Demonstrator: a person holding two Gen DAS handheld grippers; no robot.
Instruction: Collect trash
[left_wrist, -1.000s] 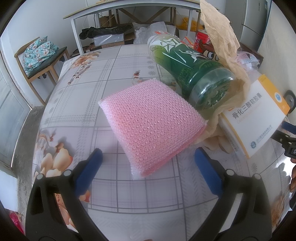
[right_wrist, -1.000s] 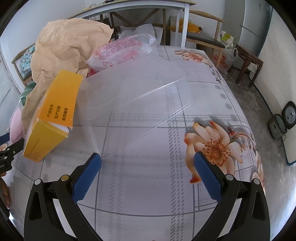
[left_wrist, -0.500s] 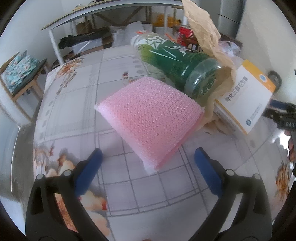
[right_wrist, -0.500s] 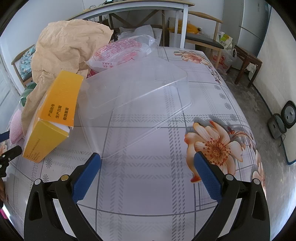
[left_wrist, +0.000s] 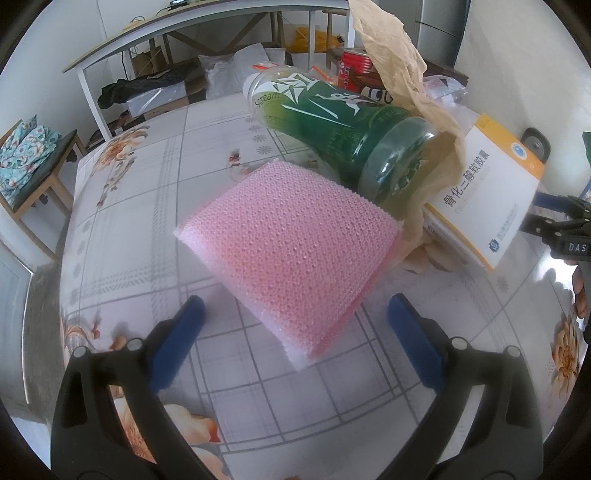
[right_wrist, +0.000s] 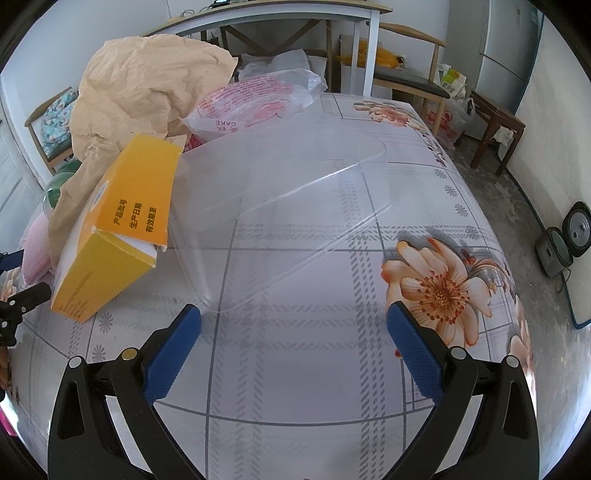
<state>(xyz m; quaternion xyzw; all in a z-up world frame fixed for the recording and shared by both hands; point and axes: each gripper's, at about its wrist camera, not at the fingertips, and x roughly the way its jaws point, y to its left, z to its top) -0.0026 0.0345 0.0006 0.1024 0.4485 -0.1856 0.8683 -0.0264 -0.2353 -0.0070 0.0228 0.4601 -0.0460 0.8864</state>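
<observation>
A pile of trash lies on the flowered tablecloth (left_wrist: 140, 206). A folded pink bubble-wrap pad (left_wrist: 291, 254) sits just ahead of my open left gripper (left_wrist: 295, 325), whose blue fingers flank its near corner without touching. Behind it lie a green plastic bottle (left_wrist: 351, 122) on its side, crumpled brown paper (left_wrist: 399, 62) and a white and orange medicine box (left_wrist: 484, 195). My right gripper (right_wrist: 295, 325) is open and empty, just short of a clear plastic container (right_wrist: 280, 214). Left of that are the orange box (right_wrist: 122, 221), brown paper (right_wrist: 144, 81) and a cake bag (right_wrist: 251, 99).
A red can (left_wrist: 354, 70) stands behind the bottle. A grey table (right_wrist: 280, 18) and chairs (right_wrist: 413, 81) stand beyond the far edge. A stool with cushions (left_wrist: 26, 162) is at the left. A round device (right_wrist: 576, 232) lies on the floor at right.
The left gripper has swung slightly, so the pink pad sits more centred between its fingers. The right gripper view is nearly unchanged.
</observation>
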